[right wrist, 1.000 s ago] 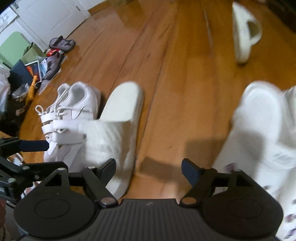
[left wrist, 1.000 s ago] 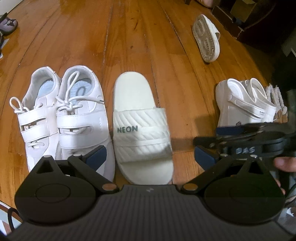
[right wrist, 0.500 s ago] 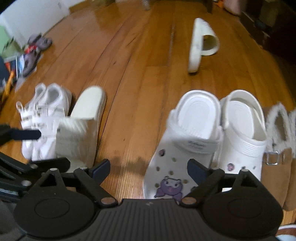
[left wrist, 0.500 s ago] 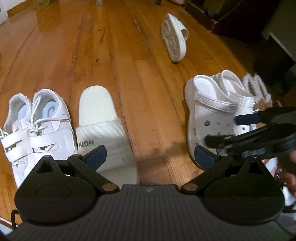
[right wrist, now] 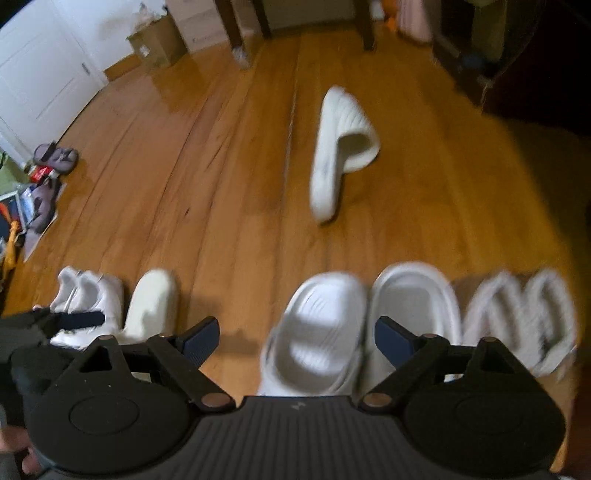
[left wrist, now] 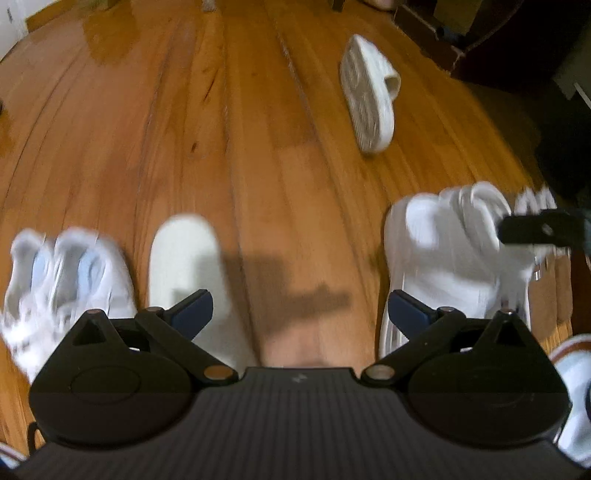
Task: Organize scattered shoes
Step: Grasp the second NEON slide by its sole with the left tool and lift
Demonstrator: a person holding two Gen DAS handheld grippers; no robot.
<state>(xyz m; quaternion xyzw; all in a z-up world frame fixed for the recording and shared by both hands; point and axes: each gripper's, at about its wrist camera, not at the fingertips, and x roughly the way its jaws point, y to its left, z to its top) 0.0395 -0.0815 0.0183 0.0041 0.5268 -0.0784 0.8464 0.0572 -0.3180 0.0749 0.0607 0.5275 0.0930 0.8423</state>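
Note:
A row of shoes lies on the wood floor: a pair of white strap sneakers (left wrist: pixel 62 277), one white slide (left wrist: pixel 184 258), a pair of white clogs (left wrist: pixel 450 251) and furry slippers (right wrist: pixel 517 317). The row also shows in the right wrist view, with the sneakers (right wrist: pixel 92 299), the slide (right wrist: pixel 151 302) and the clogs (right wrist: pixel 369 314). A second white slide lies on its side farther out (left wrist: pixel 369 92), also in the right wrist view (right wrist: pixel 340 147). My left gripper (left wrist: pixel 299 310) is open and empty above the gap in the row. My right gripper (right wrist: pixel 295 336) is open and empty above the clogs.
Dark furniture (left wrist: pixel 517 55) stands at the far right. Table legs (right wrist: pixel 243 18), a cardboard box (right wrist: pixel 159 40) and a white door (right wrist: pixel 40 74) are at the back. Grey sandals (right wrist: pixel 55 158) and clutter (right wrist: pixel 26 210) lie at the far left.
Both grippers have lifted and tilted forward, so the row of shoes has slid down in both views and the lone tipped slide sits nearer the middle. Both stay open.

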